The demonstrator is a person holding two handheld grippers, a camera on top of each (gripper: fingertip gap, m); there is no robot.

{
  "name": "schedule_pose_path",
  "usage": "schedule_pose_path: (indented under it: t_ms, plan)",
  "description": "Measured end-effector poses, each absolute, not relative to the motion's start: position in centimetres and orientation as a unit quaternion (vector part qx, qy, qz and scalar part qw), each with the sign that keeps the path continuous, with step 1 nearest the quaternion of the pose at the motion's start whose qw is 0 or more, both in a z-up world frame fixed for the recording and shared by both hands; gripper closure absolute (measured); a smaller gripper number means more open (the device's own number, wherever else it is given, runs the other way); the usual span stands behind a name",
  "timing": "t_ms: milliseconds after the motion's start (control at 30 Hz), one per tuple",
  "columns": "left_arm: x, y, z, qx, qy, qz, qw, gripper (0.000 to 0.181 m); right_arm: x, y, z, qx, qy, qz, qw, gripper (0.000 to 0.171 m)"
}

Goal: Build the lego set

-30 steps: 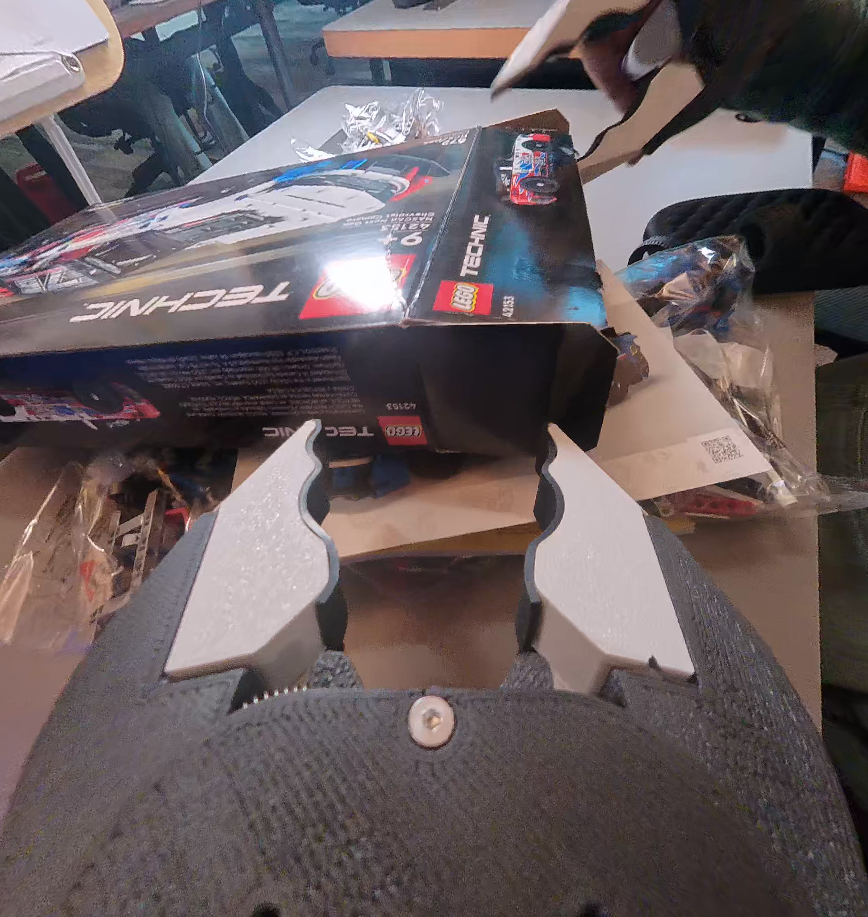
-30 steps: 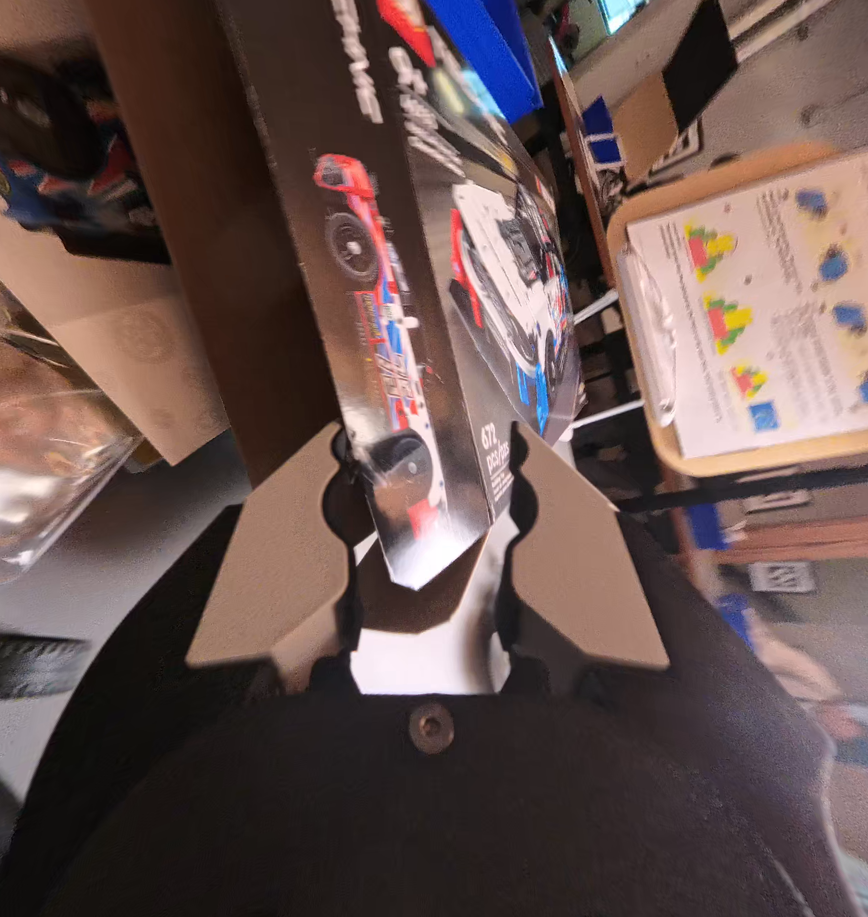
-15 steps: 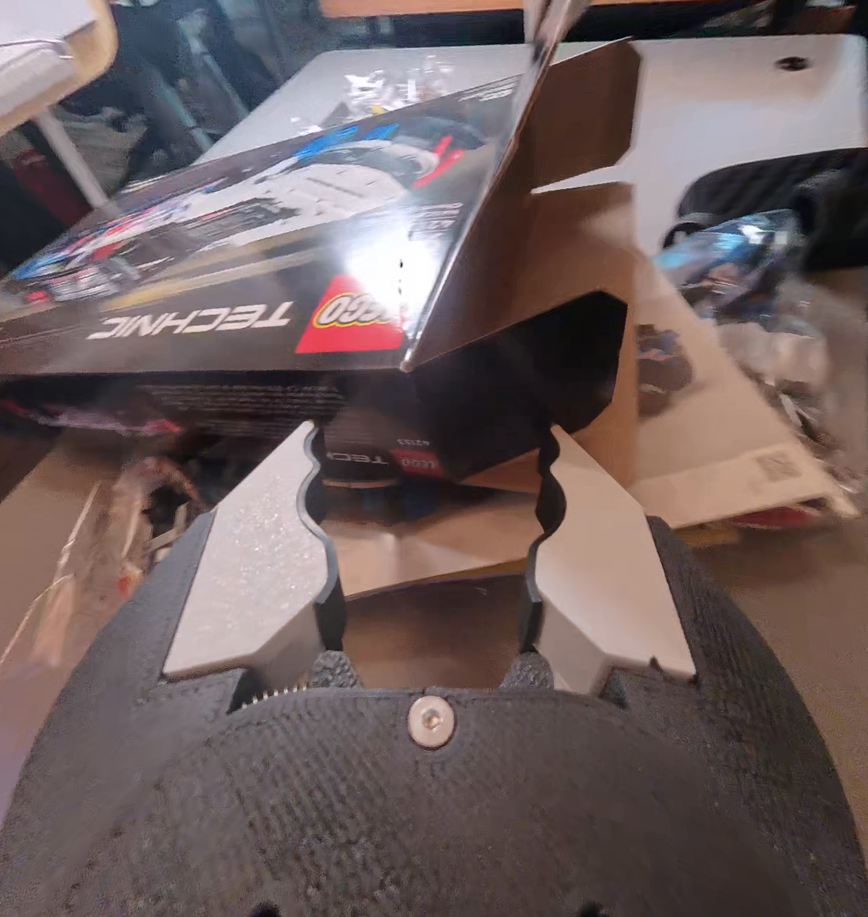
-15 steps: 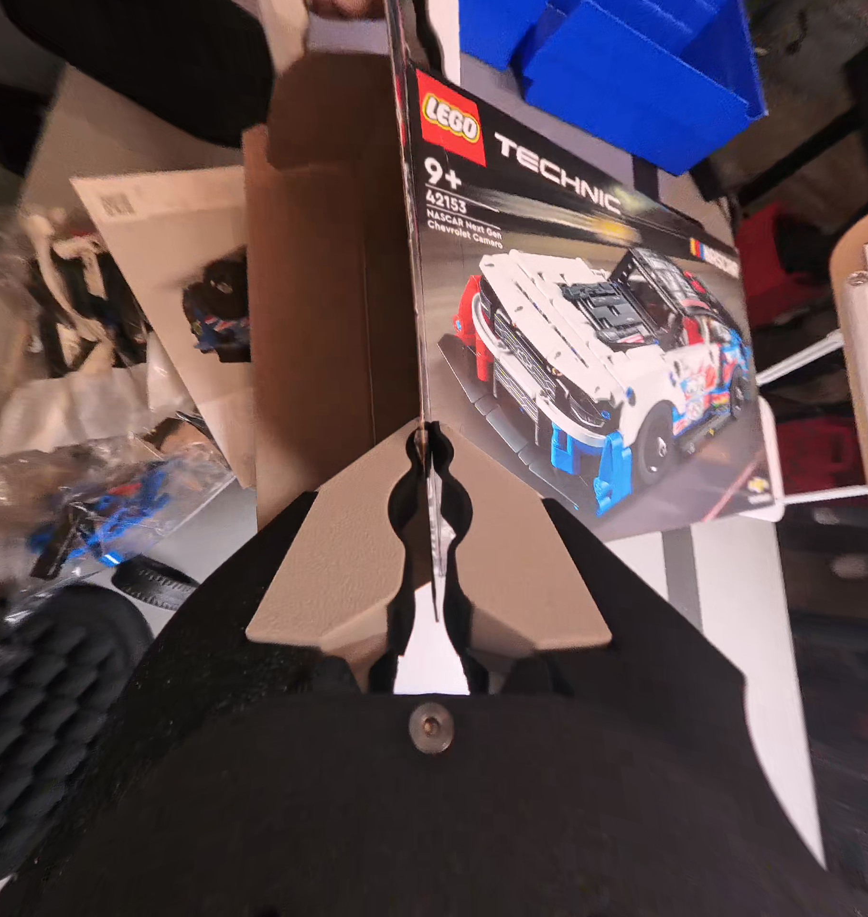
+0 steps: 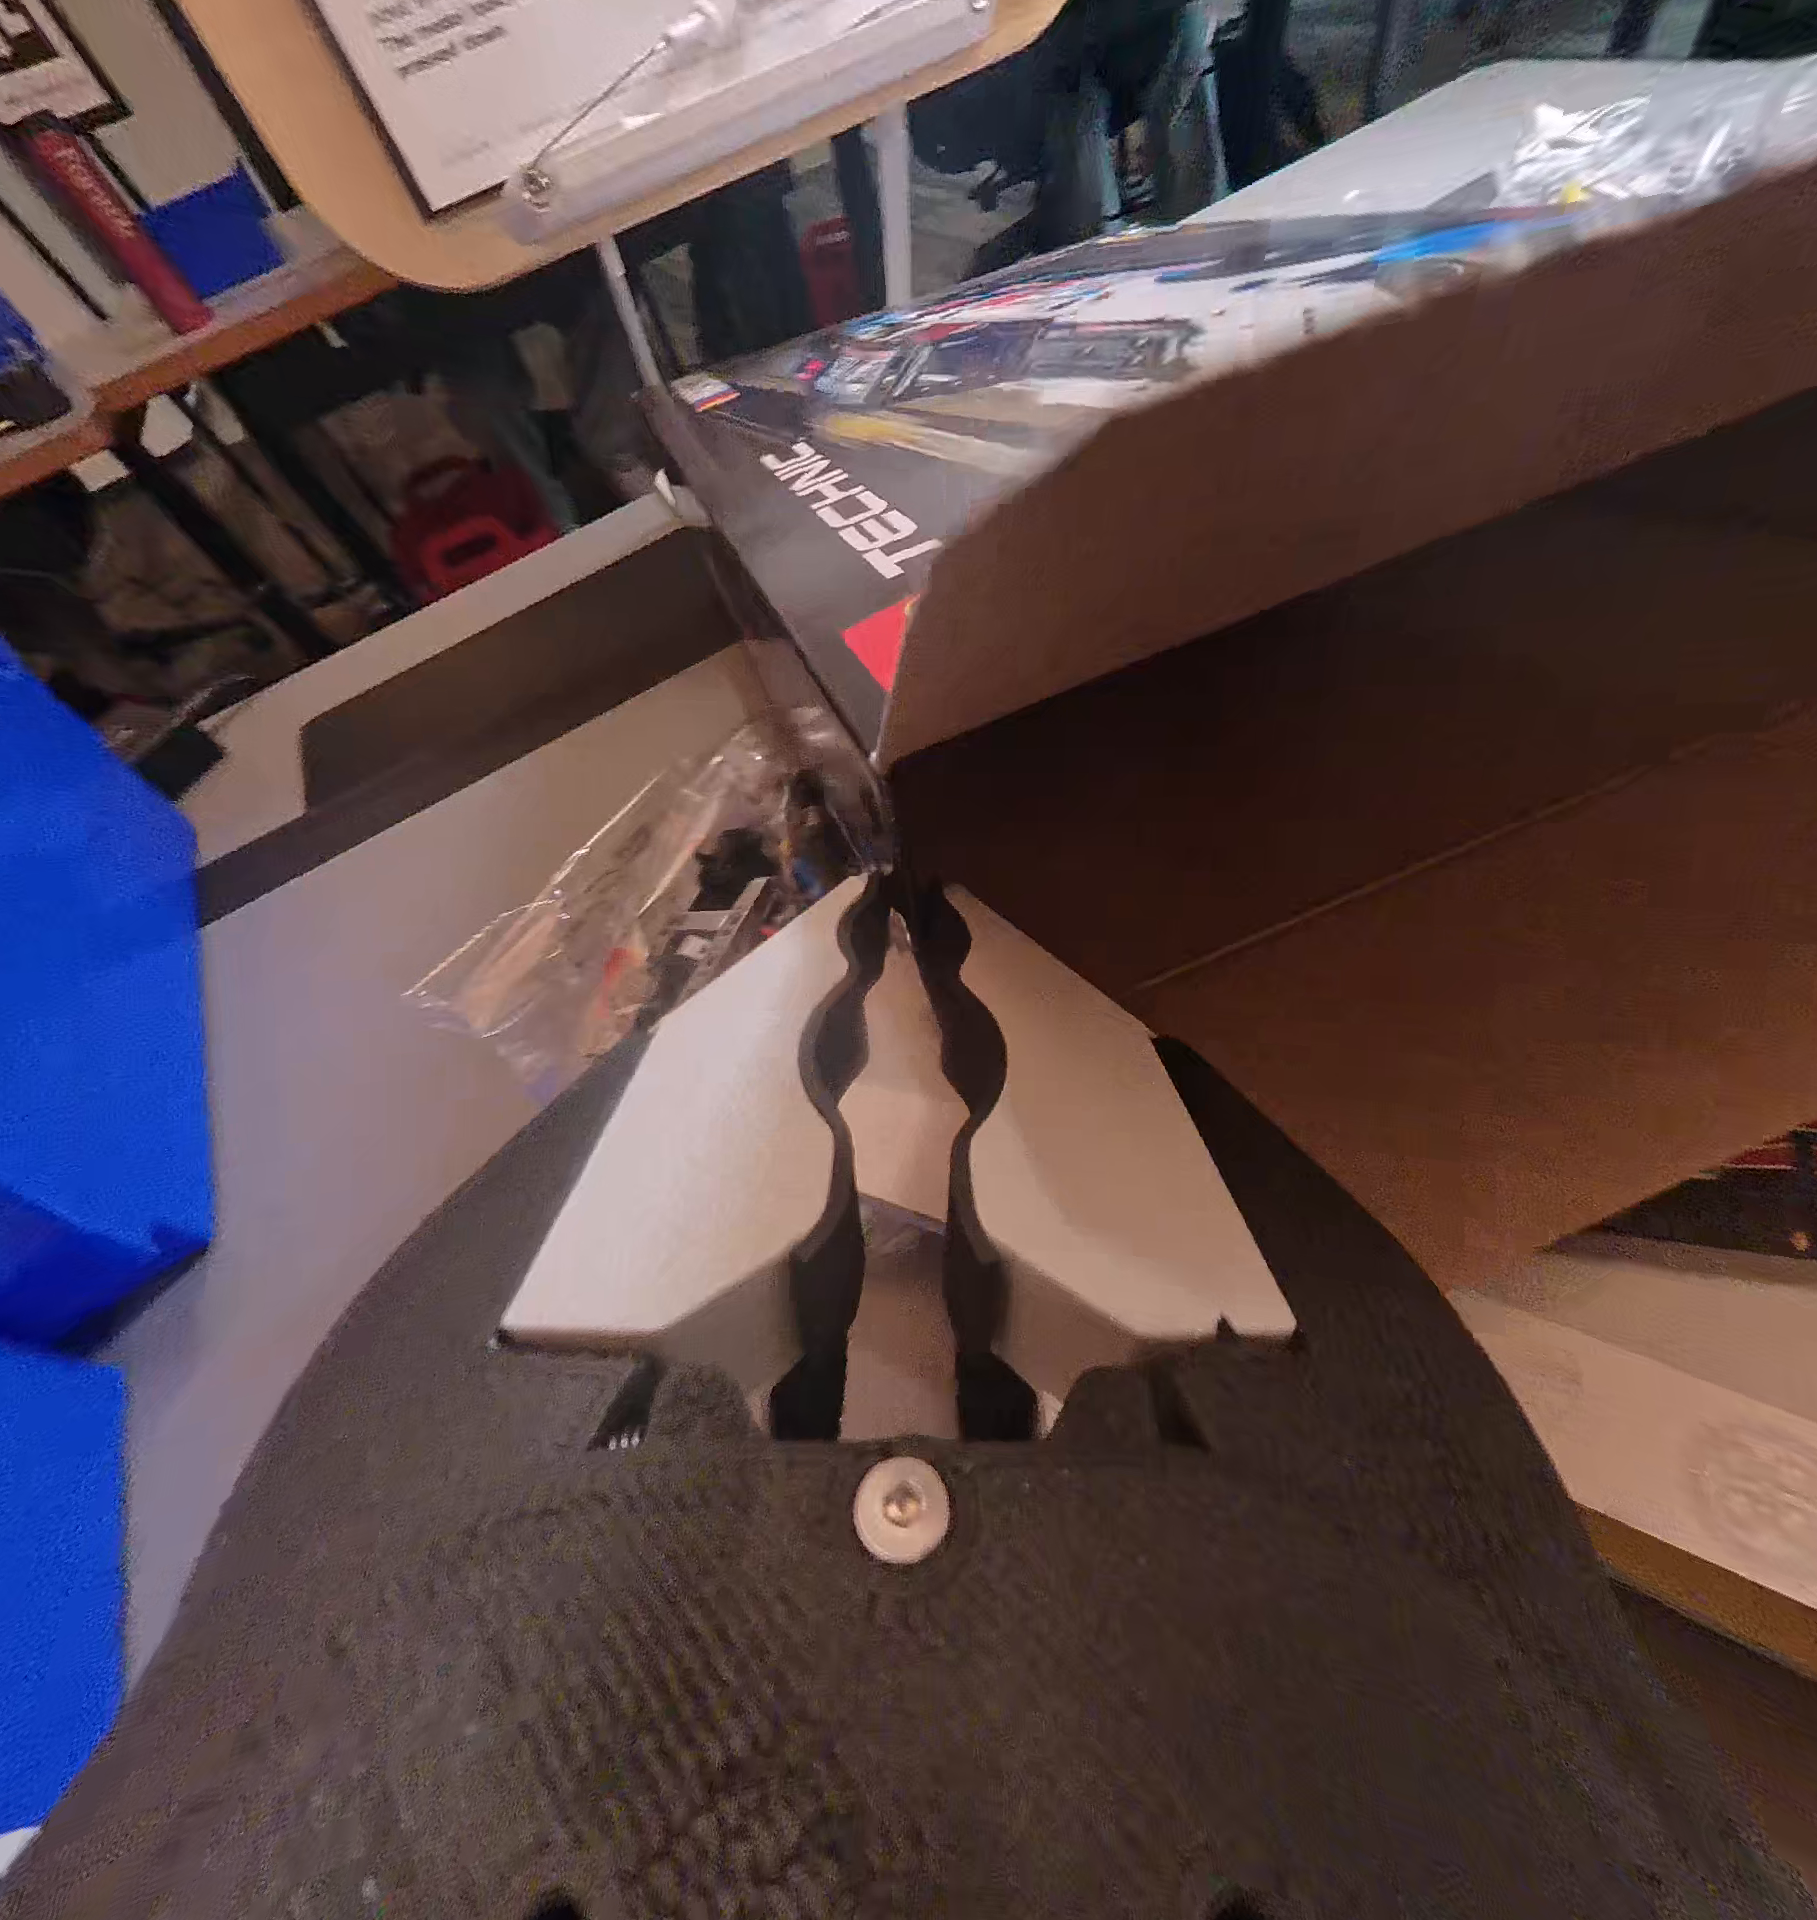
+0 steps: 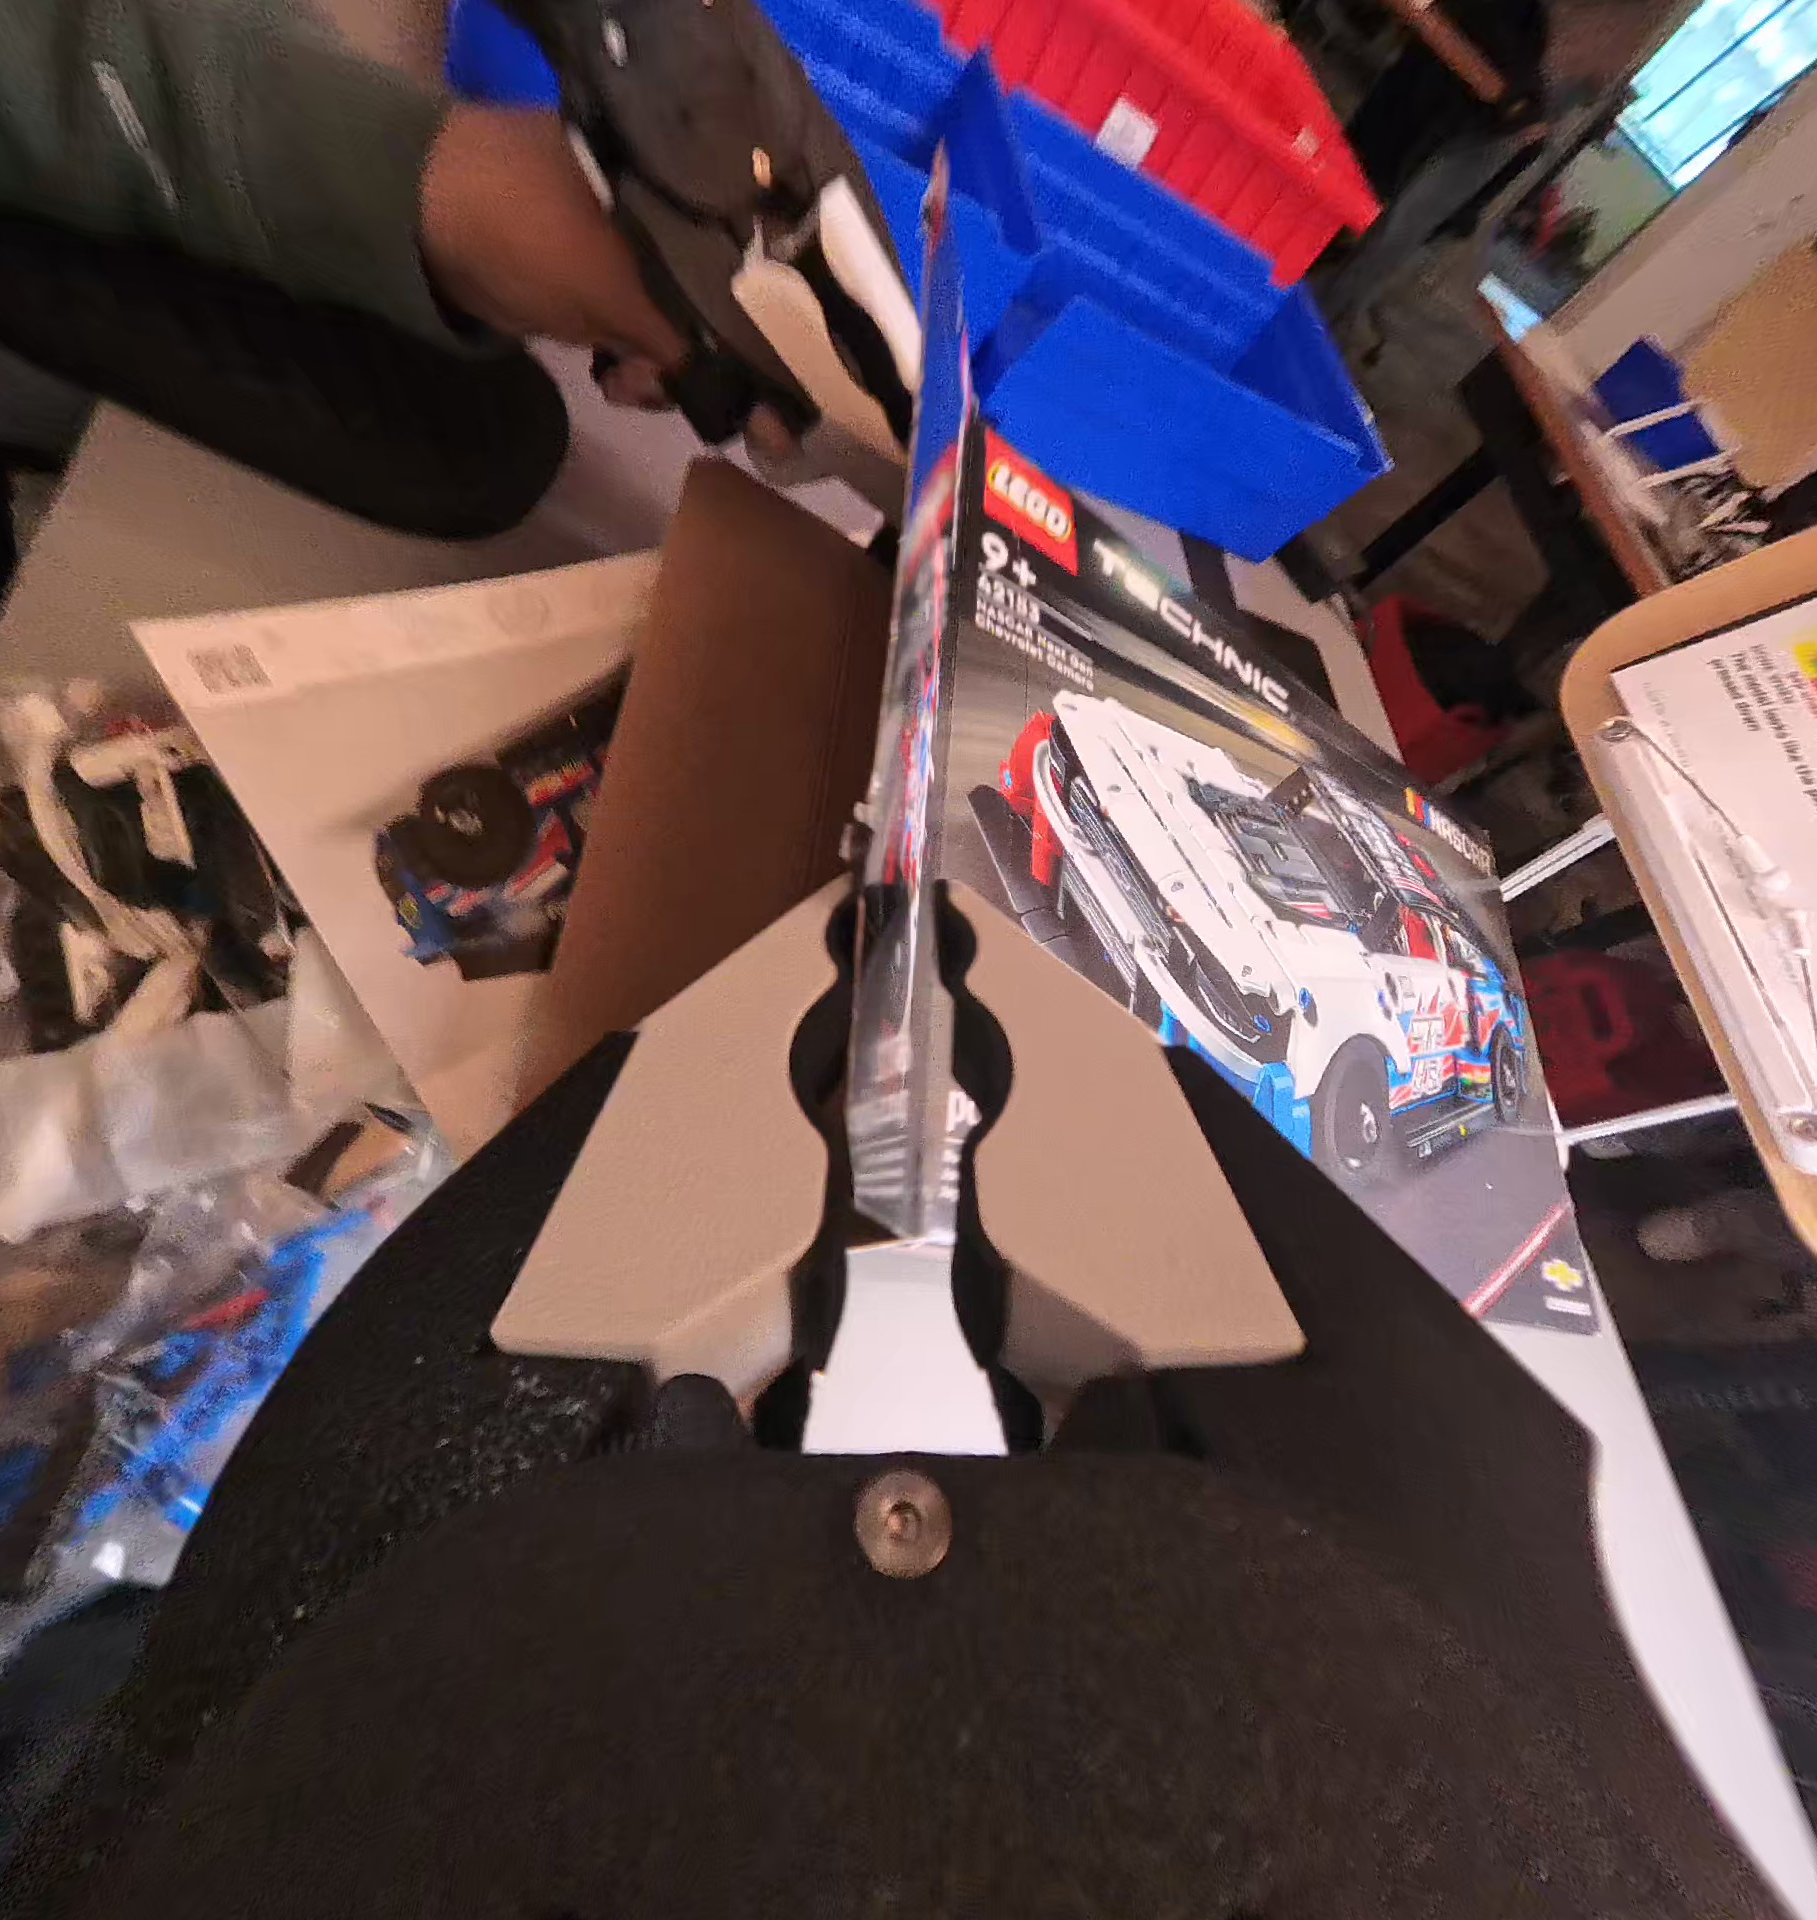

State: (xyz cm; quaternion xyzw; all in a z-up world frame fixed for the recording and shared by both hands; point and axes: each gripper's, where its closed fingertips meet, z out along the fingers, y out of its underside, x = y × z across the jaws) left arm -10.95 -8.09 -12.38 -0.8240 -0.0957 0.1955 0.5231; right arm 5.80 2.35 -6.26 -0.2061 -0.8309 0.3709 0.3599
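Above table [image 6: 1652, 1621] | left claw [image 5: 896, 902] pinching box [image 5: 1403, 665] corner | right claw [image 6: 899, 914] pinching box edge

The lego box [image 6: 1247, 914] shows a white, blue and red car on black, brown inside; blue bins [image 6: 1143, 343] behind.

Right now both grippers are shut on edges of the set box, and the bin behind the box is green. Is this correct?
Not fully. The bin behind the set box is blue, not green, as the right wrist view shows. The rest holds: the right gripper is shut on a box edge, and the left gripper is shut on a box corner.
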Motion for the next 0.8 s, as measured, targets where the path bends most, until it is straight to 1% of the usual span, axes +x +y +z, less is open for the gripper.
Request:
schedule_pose_path:
  t_ms: [33,67,100,200,233,300,367,400,500,533,567,667,767,800]
  plan:
    - [-11.3,-8.2,-12.5,-0.824,-0.101,0.2,0.52,0.177,6.4,2.3,-5.8,-0.217,-0.817,0.39,0.364,0.148]
    - [-11.6,-8.4,-12.6,-0.824,-0.109,0.196,0.52,0.177,7.1,2.6,-5.3,-0.233,-0.804,0.409,0.364,0.136]
    - [-11.9,-8.6,-12.7,-0.824,-0.12,0.185,0.522,0.178,8.0,3.2,-4.9,-0.25,-0.79,0.432,0.357,0.128]
    - [-12.6,-9.2,-12.5,-0.819,-0.152,0.141,0.534,0.177,11.2,6.2,-5.1,-0.297,-0.74,0.528,0.291,0.126]
    - [-12.8,-9.4,-12.3,-0.818,-0.161,0.129,0.538,0.179,11.5,8.0,-6.1,-0.328,-0.725,0.539,0.278,0.121]
    - [-13.1,-9.6,-12.0,-0.814,-0.176,0.107,0.542,0.177,11.3,10.4,-9.7,-0.388,-0.719,0.51,0.269,0.097]
    - [-13.1,-9.6,-11.7,-0.812,-0.186,0.098,0.545,0.177,10.8,9.1,-12.1,-0.406,-0.721,0.499,0.257,0.08]
    - [-13.0,-9.5,-11.6,-0.811,-0.189,0.095,0.546,0.177,10.2,8.0,-12.5,-0.405,-0.719,0.499,0.264,0.077]
    - [-11.9,-8.9,-11.6,-0.814,-0.185,0.088,0.543,0.179,8.0,5.0,-12.3,-0.405,-0.705,0.518,0.265,0.075]
    - [-11.8,-8.9,-11.7,-0.817,-0.183,0.101,0.538,0.178,7.2,5.2,-12.4,-0.423,-0.702,0.504,0.274,0.073]
    - [-11.7,-9.1,-11.8,-0.819,-0.179,0.114,0.533,0.177,6.5,5.7,-12.5,-0.441,-0.696,0.488,0.288,0.075]
    - [-10.0,-9.2,-12.1,-0.826,-0.156,0.105,0.531,0.176,5.0,8.0,-12.9,-0.496,-0.669,0.437,0.34,0.09]
    - [-8.6,-9.0,-12.3,-0.832,-0.126,0.12,0.527,0.174,4.2,10.3,-14.1,-0.527,-0.658,0.349,0.409,0.118]
    - [-8.0,-8.9,-12.2,-0.832,-0.118,0.119,0.528,0.172,4.1,11.3,-14.1,-0.533,-0.651,0.319,0.436,0.123]
